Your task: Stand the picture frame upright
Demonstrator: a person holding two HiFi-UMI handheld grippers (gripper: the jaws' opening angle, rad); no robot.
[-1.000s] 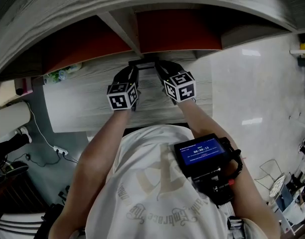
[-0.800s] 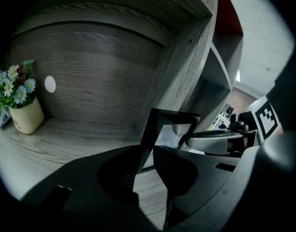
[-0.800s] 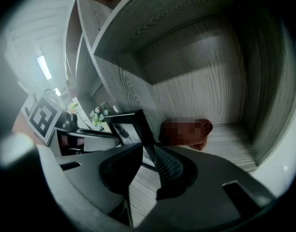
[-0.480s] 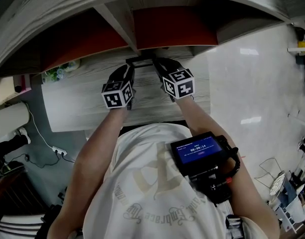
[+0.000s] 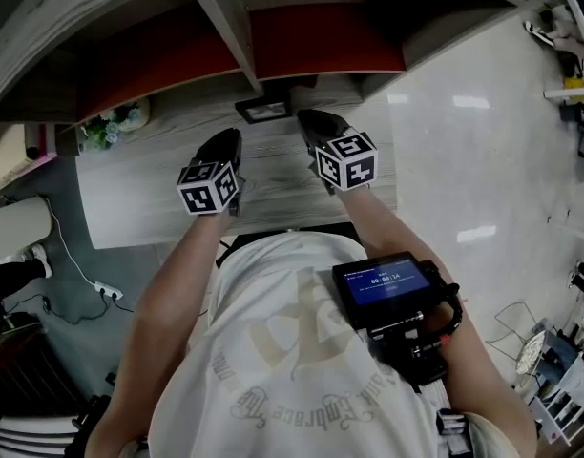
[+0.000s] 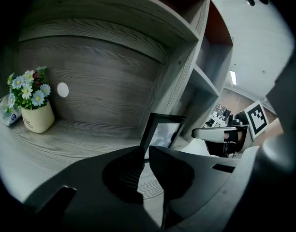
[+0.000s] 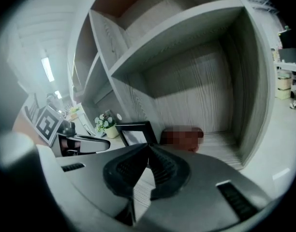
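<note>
Tools nearest us are hovering over the desk point(image 5: 130, 203), touching nothing. The left tool point(image 6: 144, 150) is closing its jaws on air, a narrow gap showing; the right tool point(image 7: 148, 145) is holding its jaws pressed together, empty. Beyond them the picture frame point(image 5: 265, 111) is standing upright at the desk's far edge, beside the shelf divider point(image 5: 225, 22). We are judging it lightly propped: a careless swing of either tool could be knocking it flat.

The picture frame point(image 6: 162, 132) has its bottom edge hidden behind the left gripper point(image 6: 144, 148), whose empty jaws are closing, its picture is too dim to make out, and the print on the flower pot point(image 6: 37, 121) well left of it is too small to read.
</note>
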